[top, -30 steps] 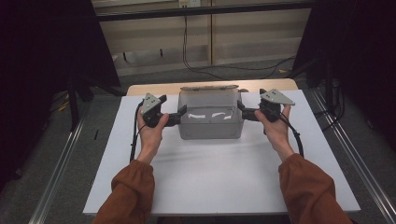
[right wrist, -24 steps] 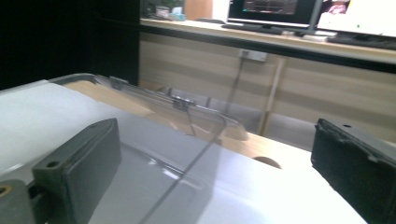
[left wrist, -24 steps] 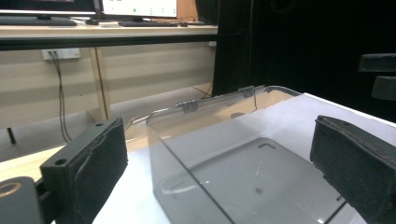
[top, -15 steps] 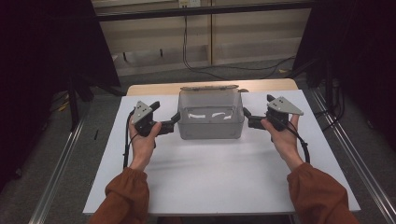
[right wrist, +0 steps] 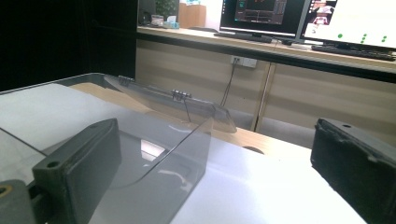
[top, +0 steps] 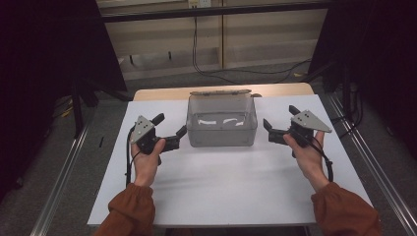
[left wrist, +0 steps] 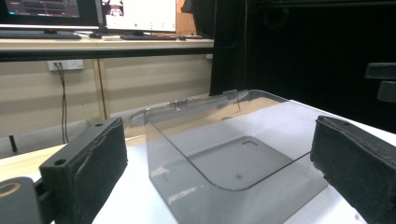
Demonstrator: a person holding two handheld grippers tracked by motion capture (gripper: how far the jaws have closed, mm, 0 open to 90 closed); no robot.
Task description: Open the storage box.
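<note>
A clear plastic box (top: 221, 123) stands on the white table top (top: 221, 191), its lid (top: 221, 92) hinged open at the back. My left gripper (top: 170, 126) is open just left of the box, a small gap from its wall. My right gripper (top: 279, 117) is open to the right of the box and further off. In the left gripper view the box (left wrist: 224, 154) lies ahead between the spread pads (left wrist: 88, 163), untouched. The box corner (right wrist: 154, 149) in the right gripper view sits past the left pad (right wrist: 84, 158), and nothing is gripped.
The white sheet covers a wooden table (top: 162, 93) with metal rails (top: 64, 172) along both sides. Cables (top: 206, 64) lie on the floor behind it. A desk with monitors (right wrist: 345, 18) stands beyond. Dark curtains hang left and right.
Both grippers have drawn away from the box's side walls, outward and back toward the person. The box has stayed where it was.
</note>
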